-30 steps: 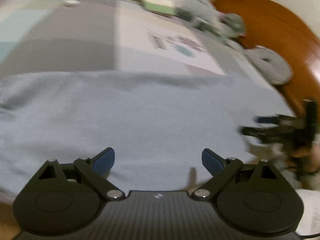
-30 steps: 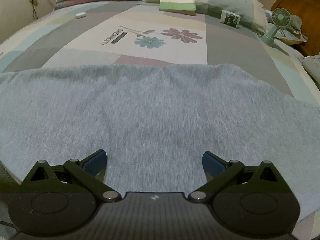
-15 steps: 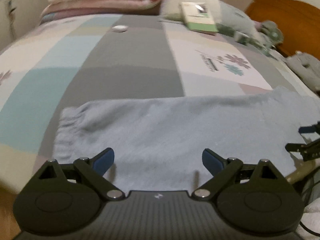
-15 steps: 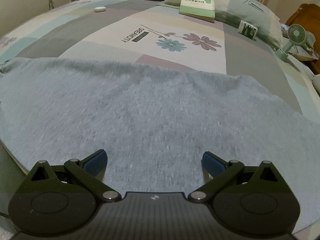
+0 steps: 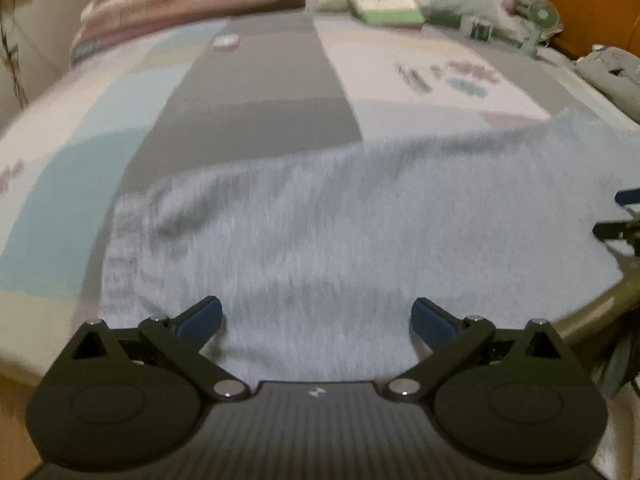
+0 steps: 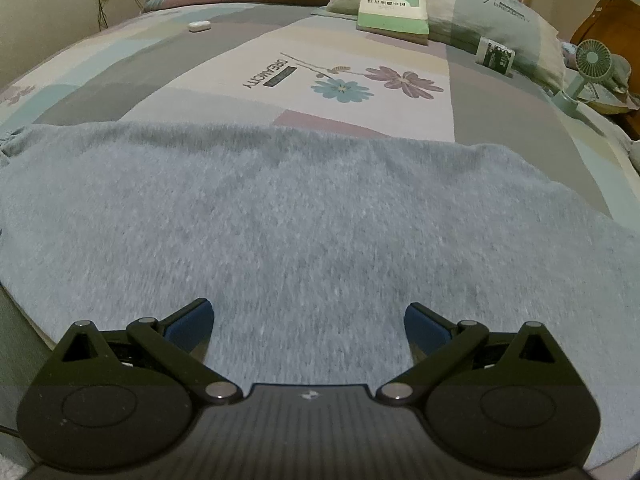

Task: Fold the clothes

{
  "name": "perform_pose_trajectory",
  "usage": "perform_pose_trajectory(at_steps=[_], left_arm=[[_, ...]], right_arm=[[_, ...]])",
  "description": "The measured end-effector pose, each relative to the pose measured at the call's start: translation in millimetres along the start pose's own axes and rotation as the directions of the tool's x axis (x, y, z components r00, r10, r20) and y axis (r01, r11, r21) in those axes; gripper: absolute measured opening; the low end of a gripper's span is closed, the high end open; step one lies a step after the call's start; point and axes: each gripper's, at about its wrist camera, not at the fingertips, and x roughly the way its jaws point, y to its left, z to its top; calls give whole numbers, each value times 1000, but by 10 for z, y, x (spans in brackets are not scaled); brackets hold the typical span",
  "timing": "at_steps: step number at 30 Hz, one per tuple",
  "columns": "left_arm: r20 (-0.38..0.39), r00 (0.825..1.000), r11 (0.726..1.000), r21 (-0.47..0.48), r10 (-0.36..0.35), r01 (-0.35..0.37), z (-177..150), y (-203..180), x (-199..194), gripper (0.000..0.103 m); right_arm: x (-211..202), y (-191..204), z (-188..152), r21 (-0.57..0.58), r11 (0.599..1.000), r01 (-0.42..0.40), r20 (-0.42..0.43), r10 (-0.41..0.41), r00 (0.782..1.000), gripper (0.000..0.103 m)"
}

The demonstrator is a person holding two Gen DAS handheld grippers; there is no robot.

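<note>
Grey-blue garment (image 6: 320, 216) lies flat across the bed (image 6: 120, 64). Left gripper (image 5: 316, 316) is opening, nothing between its fingers; right gripper (image 6: 308, 320) hangs spread wide, empty.

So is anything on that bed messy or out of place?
Little stands out. The grey-blue garment lies mostly flat; only its left end is bunched into wrinkles. A book rests on the pillow, and a small fan stands at the bed's right edge.
</note>
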Motion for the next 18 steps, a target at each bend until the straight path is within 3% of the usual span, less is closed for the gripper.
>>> perform_pose_trajectory(at_steps=[4,8,10,14,18], left_arm=[[4,1000,1000,-21,-3,3,13,-6,131,101],[-10,1000,993,-115,-3,2,-65,108,144,102],[0,1000,995,-97,11,-11,15,87,76,102],[70,995,995,-49,-77,81,264,4,9,102],[76,975,978,25,-208,207,503,-185,192,102]], right_arm=[[1,17,-6,-2,1000,5,3,-5,1000,103],[-13,10,-31,-5,1000,-6,13,6,1000,103],[-10,-1,-37,-8,1000,-14,19,14,1000,103],[-36,-51,-16,9,1000,-11,27,11,1000,103],[-97,-183,-6,68,998,5,52,-8,999,103]])
